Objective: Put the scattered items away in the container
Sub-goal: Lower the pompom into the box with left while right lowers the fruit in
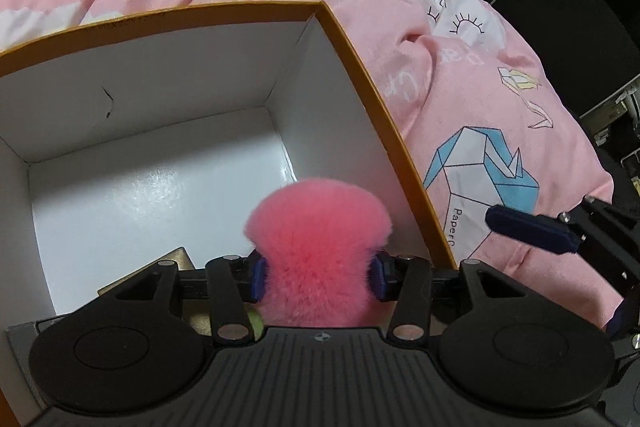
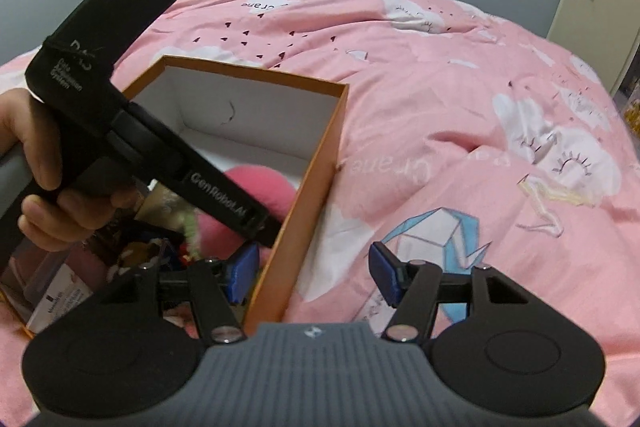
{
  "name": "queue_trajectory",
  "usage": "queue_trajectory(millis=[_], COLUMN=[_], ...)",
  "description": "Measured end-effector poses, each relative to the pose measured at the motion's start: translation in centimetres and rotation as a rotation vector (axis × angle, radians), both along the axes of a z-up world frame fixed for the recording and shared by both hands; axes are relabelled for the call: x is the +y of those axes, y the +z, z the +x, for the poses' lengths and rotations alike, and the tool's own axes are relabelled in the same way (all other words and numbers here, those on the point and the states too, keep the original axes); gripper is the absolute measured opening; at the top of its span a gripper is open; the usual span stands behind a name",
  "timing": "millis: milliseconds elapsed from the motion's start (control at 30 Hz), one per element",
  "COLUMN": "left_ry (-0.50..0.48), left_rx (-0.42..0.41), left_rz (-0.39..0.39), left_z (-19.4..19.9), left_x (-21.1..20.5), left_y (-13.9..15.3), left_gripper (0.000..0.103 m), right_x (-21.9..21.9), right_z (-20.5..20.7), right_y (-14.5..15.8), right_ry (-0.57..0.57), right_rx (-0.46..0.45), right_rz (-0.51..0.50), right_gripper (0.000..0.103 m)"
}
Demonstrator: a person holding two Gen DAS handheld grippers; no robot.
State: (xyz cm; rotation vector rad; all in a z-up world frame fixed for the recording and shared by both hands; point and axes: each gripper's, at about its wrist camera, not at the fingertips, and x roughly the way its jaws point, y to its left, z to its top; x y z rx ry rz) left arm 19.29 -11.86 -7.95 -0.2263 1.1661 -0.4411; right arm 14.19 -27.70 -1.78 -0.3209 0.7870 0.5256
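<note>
While the left claw point(image 1: 318, 275) hangs over the box point(image 1: 360, 67), its pads pinch a pink fluffy toy point(image 1: 316, 227), directly above the white floor. Right claw point(image 2: 316, 271) spread, empty, straddling the box's side wall above the bed point(image 2: 440, 87); left is nearer the drop.

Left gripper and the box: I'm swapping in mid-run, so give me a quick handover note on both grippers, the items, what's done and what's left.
Left gripper: over the open box, with the pink fluffy toy between its pads; the fur bulges around them, so treat it as gripped.
Right gripper: open and empty, straddling the box's near wall, one finger inside.
Done: several small items already lie in the box.
Left: release the toy into the box. No other loose items show on the pink quilt in these views.
</note>
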Motion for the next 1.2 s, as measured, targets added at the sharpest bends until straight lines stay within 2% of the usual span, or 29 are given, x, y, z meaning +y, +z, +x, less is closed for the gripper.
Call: queue_trajectory(millis=[167, 267, 467, 600, 733, 967, 1200], left_ry=[-0.008, -0.013, -0.034, -0.031, -0.039, -0.048, 0.008], left_rx=[-0.017, -0.027, -0.020, -0.004, -0.019, -0.064, -0.182], left_rz=[0.007, 0.024, 0.035, 0.042, 0.054, 0.063, 0.025], left_z=[-0.6, -0.8, -0.6, -0.4, -0.6, -1.8, -5.1], left_x=[0.6, 0.7, -0.1, -0.4, -0.6, 0.4, 3.5], left_y=[0.7, 0.9, 0.2, -0.9, -0.7, 1.9, 6.5], left_gripper=[0.056, 0.042, 0.030, 0.029, 0.030, 0.030, 0.033], right_x=[0.0, 0.1, 0.4, 0.2, 0.3, 0.7, 2.3], right_z=[0.0, -0.1, -0.4, -0.4, -0.4, -1.0, -2.4], right_y=[-0.2, -0.3, -0.6, -0.6, -0.7, 0.1, 1.6], right_ry=[-0.023, -0.035, -0.042, -0.048, -0.047, -0.043, -0.011], right_rx=[-0.008, -0.009, -0.015, -0.016, -0.015, -0.051, -0.129], right_rz=[-0.011, -0.016, -0.030, -0.026, -0.031, -0.039, -0.027], right_gripper=[0.064, 0.064, 0.064, 0.064, 0.064, 0.064, 0.067])
